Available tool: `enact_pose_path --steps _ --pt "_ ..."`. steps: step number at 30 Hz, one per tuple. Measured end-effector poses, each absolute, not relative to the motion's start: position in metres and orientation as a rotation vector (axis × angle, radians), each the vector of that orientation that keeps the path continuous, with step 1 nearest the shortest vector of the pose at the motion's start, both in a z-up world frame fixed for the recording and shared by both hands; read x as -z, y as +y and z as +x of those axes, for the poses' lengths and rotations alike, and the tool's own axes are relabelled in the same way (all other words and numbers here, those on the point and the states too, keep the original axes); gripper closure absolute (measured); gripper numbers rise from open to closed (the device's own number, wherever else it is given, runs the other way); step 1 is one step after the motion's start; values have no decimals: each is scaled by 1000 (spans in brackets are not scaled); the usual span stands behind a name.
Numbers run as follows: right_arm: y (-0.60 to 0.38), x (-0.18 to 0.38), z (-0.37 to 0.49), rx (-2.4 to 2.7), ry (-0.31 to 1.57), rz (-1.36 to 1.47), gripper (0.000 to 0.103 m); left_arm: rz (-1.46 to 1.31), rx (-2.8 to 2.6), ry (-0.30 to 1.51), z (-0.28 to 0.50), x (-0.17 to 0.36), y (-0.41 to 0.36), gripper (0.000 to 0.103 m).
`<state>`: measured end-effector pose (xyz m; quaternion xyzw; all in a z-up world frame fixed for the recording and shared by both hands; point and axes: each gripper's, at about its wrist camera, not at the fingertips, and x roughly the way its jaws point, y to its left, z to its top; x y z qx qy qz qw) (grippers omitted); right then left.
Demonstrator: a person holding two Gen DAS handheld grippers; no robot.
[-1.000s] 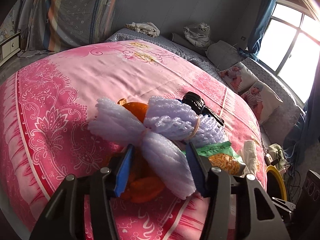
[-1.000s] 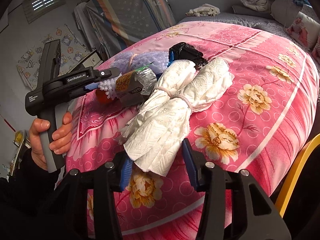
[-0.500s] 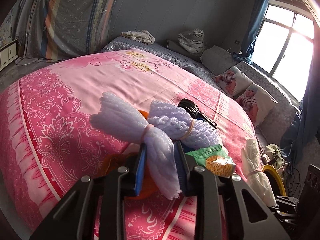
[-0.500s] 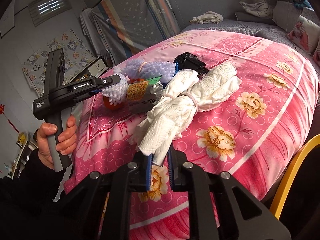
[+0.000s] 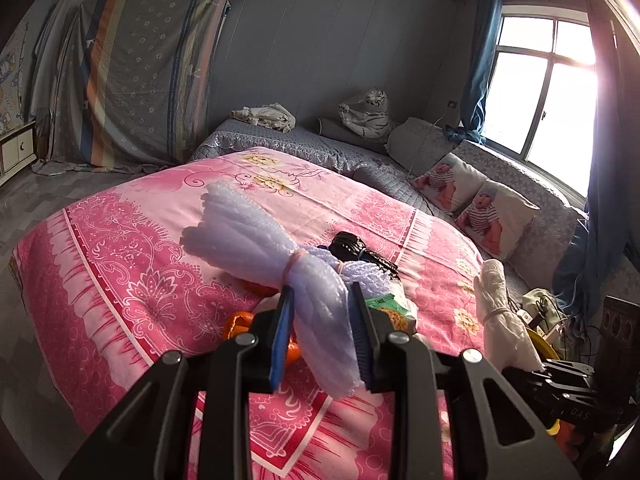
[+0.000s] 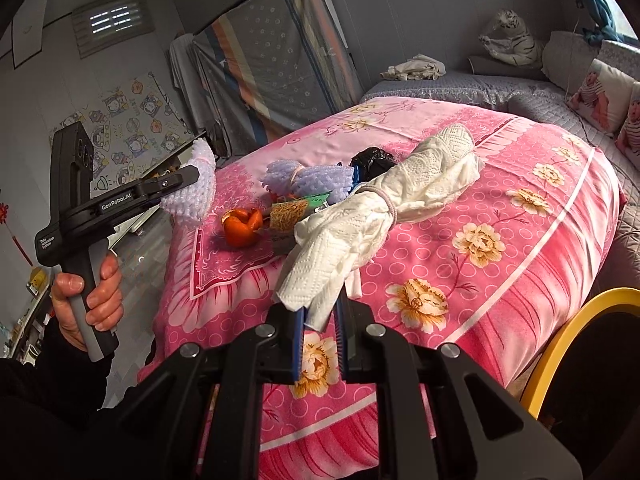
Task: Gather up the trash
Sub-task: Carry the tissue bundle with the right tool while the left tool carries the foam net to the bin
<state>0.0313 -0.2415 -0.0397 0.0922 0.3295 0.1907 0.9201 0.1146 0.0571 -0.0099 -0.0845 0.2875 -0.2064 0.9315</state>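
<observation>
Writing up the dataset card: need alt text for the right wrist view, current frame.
The right tool is shut on one end of a white paper-towel bundle over a pink floral bedspread. Left of it, the left tool holds a lavender foam net; orange peel and a snack wrapper lie on the bed.

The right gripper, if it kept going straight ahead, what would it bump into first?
Probably the pink bedspread. The right gripper already pinches the white paper bundle, which would lead; the snack wrapper lies just left, though depth is unclear.
</observation>
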Motion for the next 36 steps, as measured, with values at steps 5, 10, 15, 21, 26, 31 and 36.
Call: enact_pose_path --steps 5,10,15,21,26,31,36 --pt "-241 40 26 -382 674 192 91 -154 459 579 102 5 46 77" --pt "-243 39 24 -366 671 189 91 -142 484 590 99 6 36 77" --pt "-250 38 23 -337 665 201 91 -120 509 605 100 9 22 77" --pt "-267 33 19 -295 645 219 91 -85 556 608 97 7 -1 77" --pt "-287 30 13 -243 622 245 91 -48 613 620 96 6 -28 77" --pt "-317 24 3 -161 593 270 91 2 689 626 92 4 -61 77" --pt "-351 18 -11 -46 560 294 91 65 785 625 87 1 -105 77"
